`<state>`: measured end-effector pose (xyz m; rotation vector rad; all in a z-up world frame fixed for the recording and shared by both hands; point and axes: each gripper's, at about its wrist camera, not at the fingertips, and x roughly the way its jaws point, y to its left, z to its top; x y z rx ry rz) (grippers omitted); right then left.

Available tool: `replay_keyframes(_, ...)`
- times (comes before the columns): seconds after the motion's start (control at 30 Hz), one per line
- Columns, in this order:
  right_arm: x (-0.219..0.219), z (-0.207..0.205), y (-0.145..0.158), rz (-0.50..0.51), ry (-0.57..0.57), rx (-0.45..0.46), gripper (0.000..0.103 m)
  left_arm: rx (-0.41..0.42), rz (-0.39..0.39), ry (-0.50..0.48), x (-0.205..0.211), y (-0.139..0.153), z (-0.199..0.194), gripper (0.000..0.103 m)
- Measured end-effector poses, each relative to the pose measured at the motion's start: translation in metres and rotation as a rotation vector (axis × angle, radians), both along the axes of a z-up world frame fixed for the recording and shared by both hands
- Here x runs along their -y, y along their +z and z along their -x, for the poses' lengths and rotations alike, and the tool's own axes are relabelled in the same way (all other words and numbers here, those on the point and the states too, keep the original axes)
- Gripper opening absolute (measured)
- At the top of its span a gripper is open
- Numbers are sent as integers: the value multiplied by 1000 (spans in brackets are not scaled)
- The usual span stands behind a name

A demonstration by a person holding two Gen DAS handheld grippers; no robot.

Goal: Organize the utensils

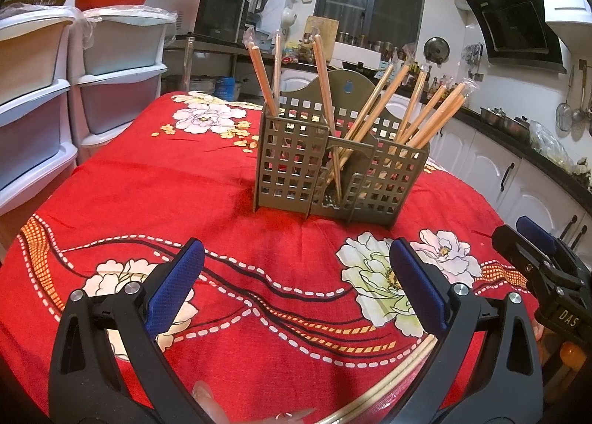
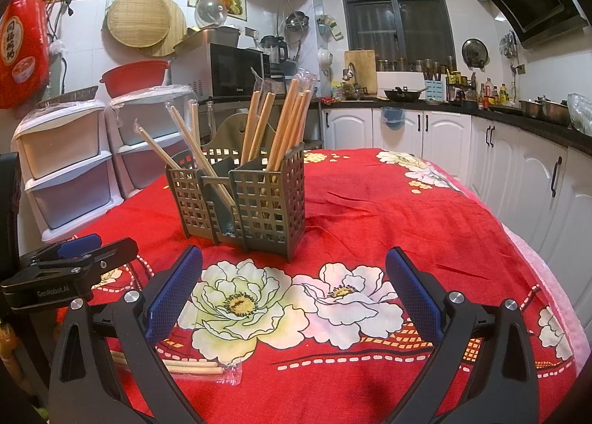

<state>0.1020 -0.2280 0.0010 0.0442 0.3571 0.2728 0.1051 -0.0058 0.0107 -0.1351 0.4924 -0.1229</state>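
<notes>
A red floral tablecloth (image 2: 370,202) covered the table in a cluttered kitchen. We held our left gripper (image 1: 296,272) and right gripper (image 2: 294,276) with jaws wide apart, clamping nothing. The chopstick holder (image 2: 244,198) stood mid-frame beyond both, while a wrapped chopstick pair (image 2: 192,366) lay at lower left, behind the right gripper's left finger.

A red floral tablecloth (image 2: 388,209) fills the lower frame. White drawers (image 2: 70,179) and a red basin (image 2: 133,77) sit at left, a microwave (image 2: 236,70) behind, a window (image 2: 396,5) top centre.
</notes>
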Motion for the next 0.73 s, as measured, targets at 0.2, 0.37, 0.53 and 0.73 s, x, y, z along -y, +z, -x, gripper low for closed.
replay_keyframes(0.2, 2, 1, -2, 5, -9, -2, 96, -4, -2, -5, 1, -1, -1, 92)
replay_keyframes(0.37, 3, 1, -2, 9, -14, -6, 96, 2, 7, -19, 0, 0, 0, 92)
replay_keyframes(0.53, 6, -2, 1, 17, -32, -23, 96, -5, 30, -10, -6, 8, 6, 92)
replay_keyframes(0.73, 57, -54, 3, 93, -214, -206, 96, -69, -37, 119, -64, 37, -12, 92)
